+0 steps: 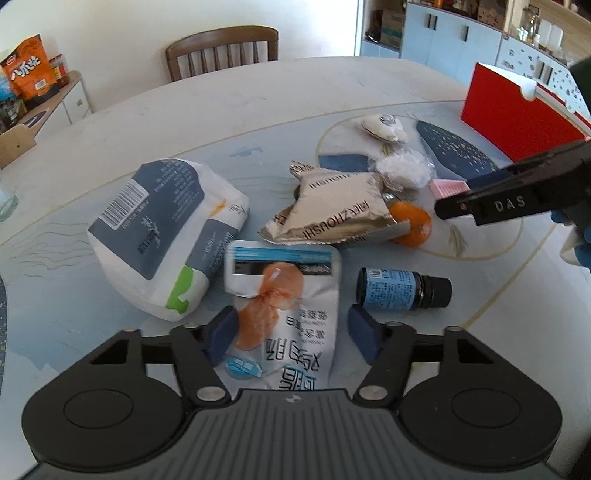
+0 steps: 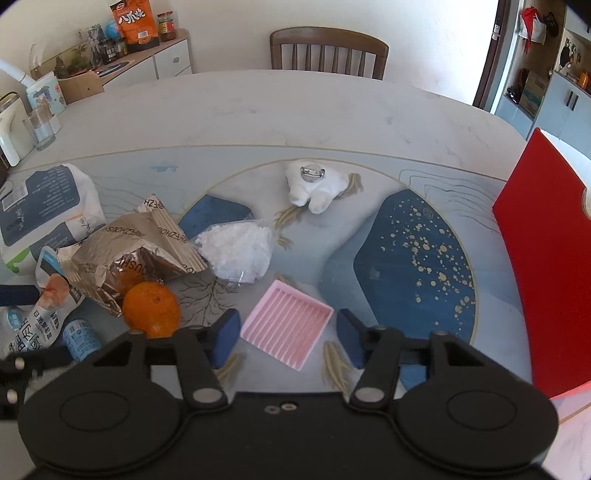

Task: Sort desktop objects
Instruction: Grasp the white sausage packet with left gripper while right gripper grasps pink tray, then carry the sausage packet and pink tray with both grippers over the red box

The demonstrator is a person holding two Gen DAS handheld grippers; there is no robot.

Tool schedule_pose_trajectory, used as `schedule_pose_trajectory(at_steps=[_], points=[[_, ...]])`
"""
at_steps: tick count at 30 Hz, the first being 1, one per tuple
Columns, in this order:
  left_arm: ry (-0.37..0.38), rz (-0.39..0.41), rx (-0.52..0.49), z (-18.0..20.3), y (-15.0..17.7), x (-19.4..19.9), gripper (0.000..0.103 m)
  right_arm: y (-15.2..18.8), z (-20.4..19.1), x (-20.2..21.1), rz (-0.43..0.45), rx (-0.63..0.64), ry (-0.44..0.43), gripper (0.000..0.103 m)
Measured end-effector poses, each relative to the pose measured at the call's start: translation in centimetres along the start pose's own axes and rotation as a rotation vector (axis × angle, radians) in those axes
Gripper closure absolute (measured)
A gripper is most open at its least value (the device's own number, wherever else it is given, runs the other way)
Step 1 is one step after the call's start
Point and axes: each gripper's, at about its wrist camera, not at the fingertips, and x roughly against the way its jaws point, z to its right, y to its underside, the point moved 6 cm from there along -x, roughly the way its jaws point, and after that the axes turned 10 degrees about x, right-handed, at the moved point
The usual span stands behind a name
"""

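While left gripper (image 1: 291, 332) jaws straddle white pouch (image 1: 295, 314), right gripper (image 2: 286, 332) jaws straddle pink tray (image 2: 286, 328), both unclenched.

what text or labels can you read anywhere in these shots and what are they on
"DAS": on the right gripper finger.
"MIKIZHOUSHI", partly creased: gold foil snack bag.
Large Chinese characters, not clearly readable: white pouch and orange bag on the sideboard.
Too small or blurred: blue bottle label, barcode print on the white and grey bag.
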Motion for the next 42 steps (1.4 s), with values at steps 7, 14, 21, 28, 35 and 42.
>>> schedule_pose_trajectory(at_steps=[7,14,21,28,35,42], points=[[-0.016,0.008,0.016,0.3,0.0,0.1,0.047,0.5,0.2,0.6,-0.01,-0.001,-0.012,0.056],[-0.014,0.006,0.029,0.7,0.7,0.6,0.047,2.3,0.8,2.0,-0.017,-0.012,-0.034,0.056],[-0.024,-0.006,0.093,0.7,1.5,1.4,0.048,4.2,1.7,3.8,-0.023,-0.034,-0.057,0.057],[-0.042,-0.006,0.149,0.9,2.4,2.8,0.048,5.5,2.7,6.1,-0.014,-0.053,-0.089,0.057],[-0.067,0.011,0.209,1.2,2.3,4.5,0.048,5.9,4.0,8.0,0.006,-0.057,-0.113,0.057],[-0.04,0.036,0.198,3.7,0.6,6.4,0.048,5.7,6.0,10.5,0.04,-0.059,-0.13,0.057]])
